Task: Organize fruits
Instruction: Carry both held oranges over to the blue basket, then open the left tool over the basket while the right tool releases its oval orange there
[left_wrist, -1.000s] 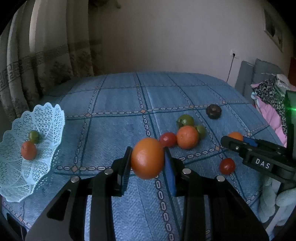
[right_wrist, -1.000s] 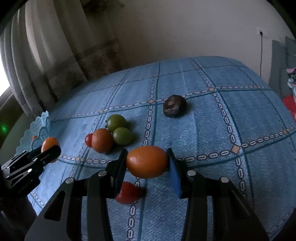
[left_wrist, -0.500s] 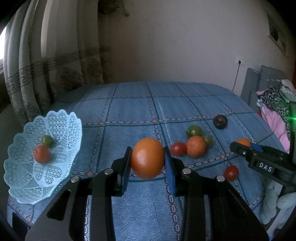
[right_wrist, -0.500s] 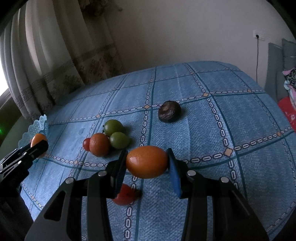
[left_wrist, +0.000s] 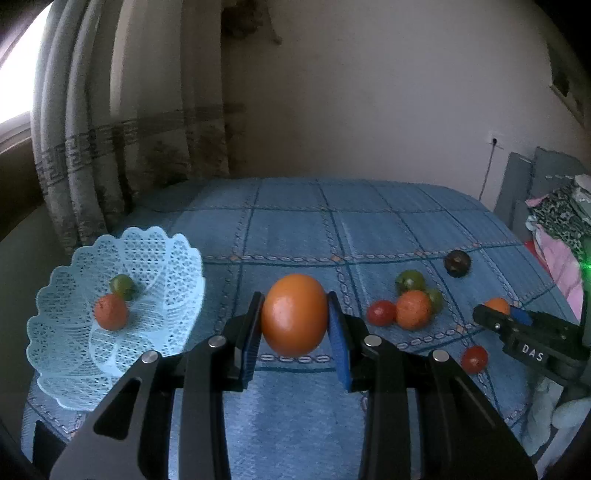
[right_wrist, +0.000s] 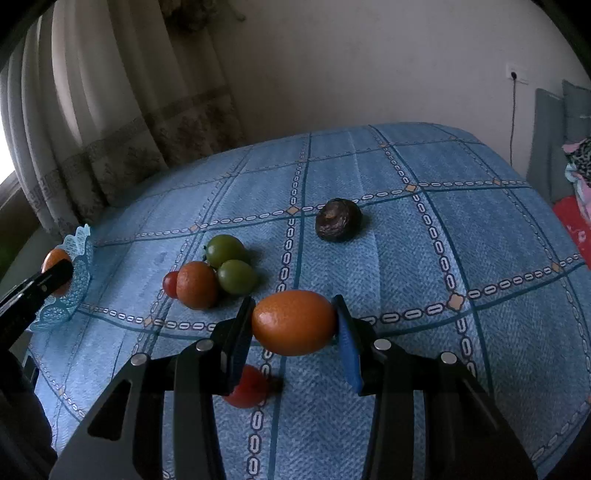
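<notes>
Home, likely bedroom or living room. Blue checked cloth (right_wrist: 406, 258) covers wide soft surface. Long patterned curtain (left_wrist: 110, 147) hangs beside bright window (left_wrist: 14, 74). Plain wall (left_wrist: 369, 92) carries socket (right_wrist: 514, 77) with cord plugged in. Pile of clothes (left_wrist: 557, 229) lies at right edge, next to grey cushions (left_wrist: 532, 177). Lace-like basket (left_wrist: 66, 350) and loose fruits (right_wrist: 221, 269) lie on cloth.

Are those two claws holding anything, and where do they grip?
Each holds an orange by its opposite sides: left claw one orange, right claw another orange.

red tomato (right_wrist: 246, 387) half hidden behind right gripper (right_wrist: 293, 325), basket (right_wrist: 75, 280) partly cut off
</notes>
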